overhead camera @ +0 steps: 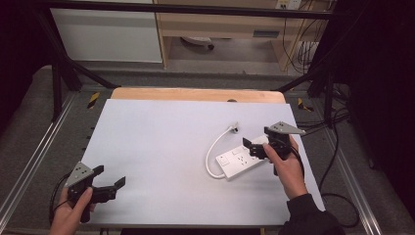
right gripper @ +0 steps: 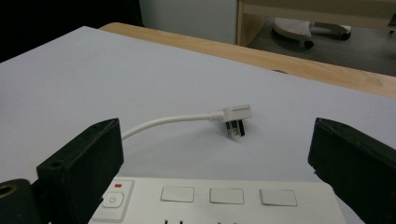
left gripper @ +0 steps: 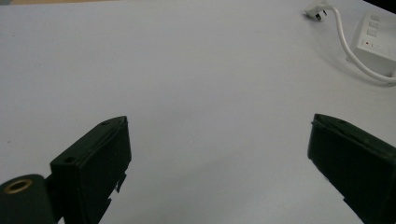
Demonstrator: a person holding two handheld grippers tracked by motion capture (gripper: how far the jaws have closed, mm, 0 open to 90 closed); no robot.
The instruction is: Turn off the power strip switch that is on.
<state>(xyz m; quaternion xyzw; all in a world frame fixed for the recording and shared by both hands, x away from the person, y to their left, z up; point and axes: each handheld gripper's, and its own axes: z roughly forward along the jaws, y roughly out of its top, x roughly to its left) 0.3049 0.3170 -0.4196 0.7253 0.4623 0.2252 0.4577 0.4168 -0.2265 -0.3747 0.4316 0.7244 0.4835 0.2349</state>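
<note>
The right gripper (overhead camera: pixel 258 144) has its two black jaws spread wide with nothing clamped between them; it hangs over the near-right end of the white power strip (overhead camera: pixel 243 157), and I cannot tell from above whether it touches the casing. In the right gripper view the strip (right gripper: pixel 219 200) lies below and between the open jaws, its row of three blank square buttons in the middle and a power button (right gripper: pixel 112 200) with a small red mark by the left jaw. Beyond the strip, on its far side, the white cable (right gripper: pixel 163 122) curves across the sheet to the flat plug (right gripper: pixel 235 116), which lies on its side with its prongs pointing downwards and towards the camera. From above, the cable (overhead camera: pixel 214 152) leaves the strip's left end, loops out to the left and bends back to the plug (overhead camera: pixel 234 128), which rests just behind the strip. The left gripper (overhead camera: pixel 108 182) is well apart from the strip, at the near-left corner of the pale table sheet (overhead camera: pixel 161 142), its jaws also open and empty. In the left gripper view the strip (left gripper: pixel 376 44) sits far off at the upper right. Behind the strip, a wooden table edge (overhead camera: pixel 195 94) shows past the sheet.
</note>
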